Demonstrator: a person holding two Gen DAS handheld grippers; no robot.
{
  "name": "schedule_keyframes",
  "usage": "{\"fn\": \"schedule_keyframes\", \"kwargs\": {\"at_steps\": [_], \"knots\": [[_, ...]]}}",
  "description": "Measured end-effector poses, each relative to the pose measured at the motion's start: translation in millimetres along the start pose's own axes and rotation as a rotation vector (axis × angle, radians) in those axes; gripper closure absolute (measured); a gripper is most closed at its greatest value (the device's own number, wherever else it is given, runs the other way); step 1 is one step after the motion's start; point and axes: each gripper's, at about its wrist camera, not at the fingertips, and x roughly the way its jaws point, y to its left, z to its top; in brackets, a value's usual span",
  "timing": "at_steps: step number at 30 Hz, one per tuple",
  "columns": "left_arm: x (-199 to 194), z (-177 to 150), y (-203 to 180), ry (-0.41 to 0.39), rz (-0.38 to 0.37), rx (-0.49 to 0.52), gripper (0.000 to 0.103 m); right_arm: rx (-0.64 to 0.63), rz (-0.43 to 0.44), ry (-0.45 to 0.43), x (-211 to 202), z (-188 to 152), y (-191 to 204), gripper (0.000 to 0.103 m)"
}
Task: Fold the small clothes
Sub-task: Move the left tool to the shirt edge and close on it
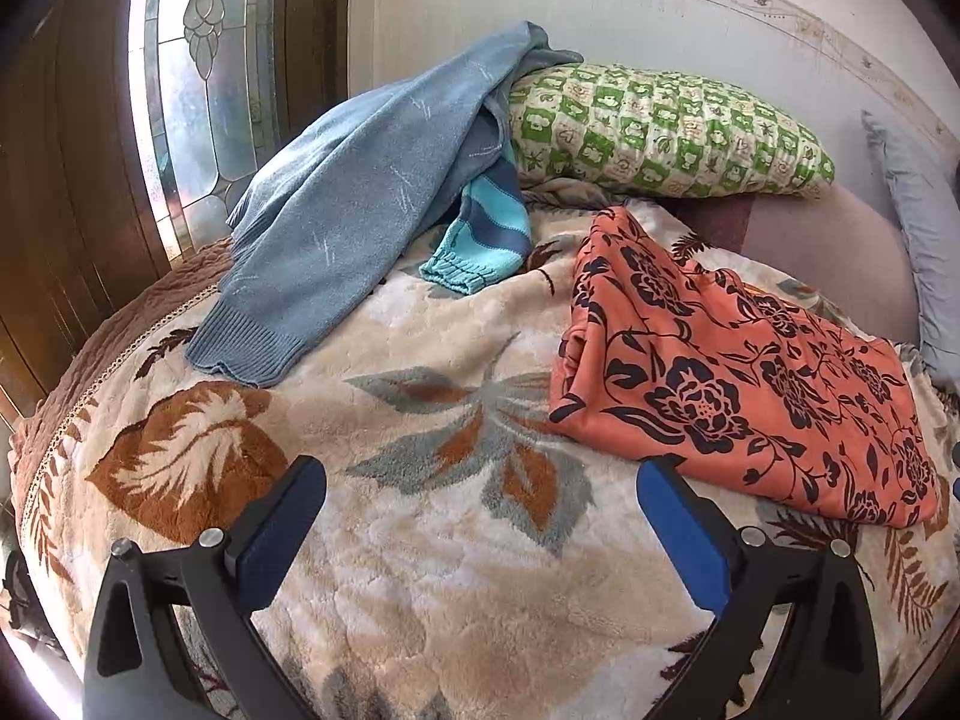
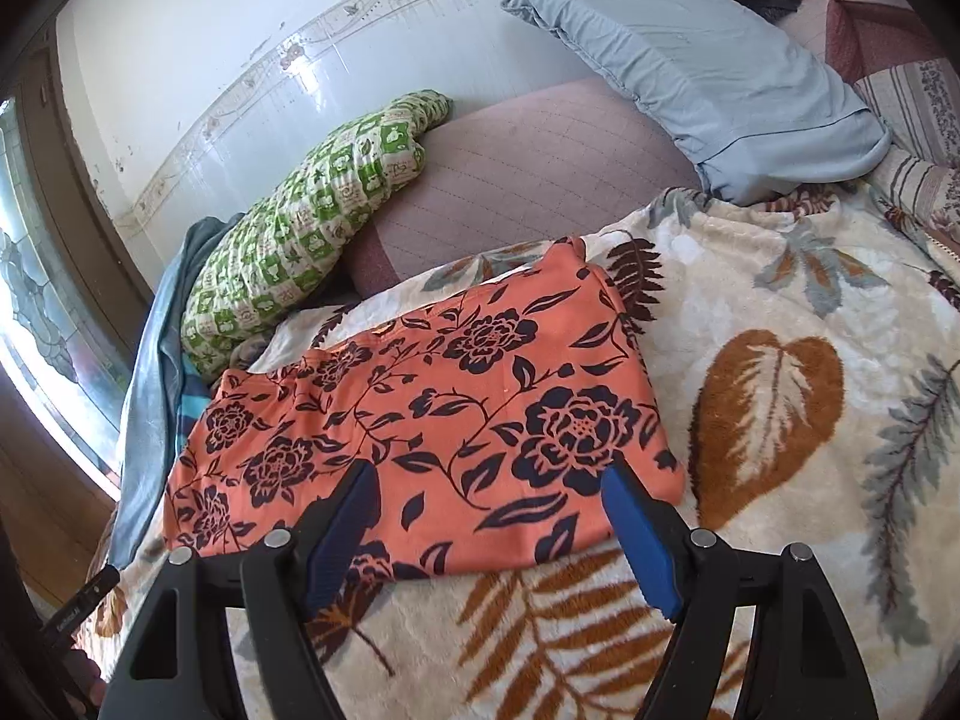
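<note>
Spread over a leaf-patterned blanket (image 1: 420, 540), an orange floral garment (image 2: 432, 420) is seen folded, a blue sweater (image 1: 360, 210) left unfolded, while the left gripper (image 1: 480, 474) and right gripper (image 2: 489, 474) are held wide open and empty.

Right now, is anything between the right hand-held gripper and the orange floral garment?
Nothing visible. The right hand-held gripper is open, just above the orange garment, which lies flat on the blanket.
</note>
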Motion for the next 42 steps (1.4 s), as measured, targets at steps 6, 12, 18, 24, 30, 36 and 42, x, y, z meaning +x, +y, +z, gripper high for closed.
{"fn": "schedule_keyframes", "kwargs": {"at_steps": [6,12,18,24,30,36,42], "knots": [[27.2,7.2,11.5,0.073,-0.061,-0.099,0.000,0.013,-0.061,0.192,47.7,1.0,-14.3,0.024],[44.7,7.8,29.3,0.145,-0.120,-0.233,0.000,0.027,-0.021,0.218,48.9,-1.4,-17.8,0.024],[40.1,5.4,17.1,0.121,-0.247,-0.260,0.000,0.042,0.018,0.102,23.9,7.6,-13.7,0.024],[56.1,0.5,-17.5,0.180,-0.339,-0.235,0.000,-0.010,0.006,0.074,23.9,7.4,0.5,0.024],[74.4,7.0,-28.9,0.160,-0.387,-0.333,0.000,0.003,0.017,0.078,28.5,7.3,-1.2,0.024],[93.4,26.3,-36.7,0.137,-0.367,-0.361,0.000,0.014,0.011,0.075,28.8,10.0,-7.0,0.024],[102.9,38.9,-36.2,0.120,-0.399,-0.360,0.055,0.008,0.014,0.089,35.8,9.5,-5.7,0.024]]}}
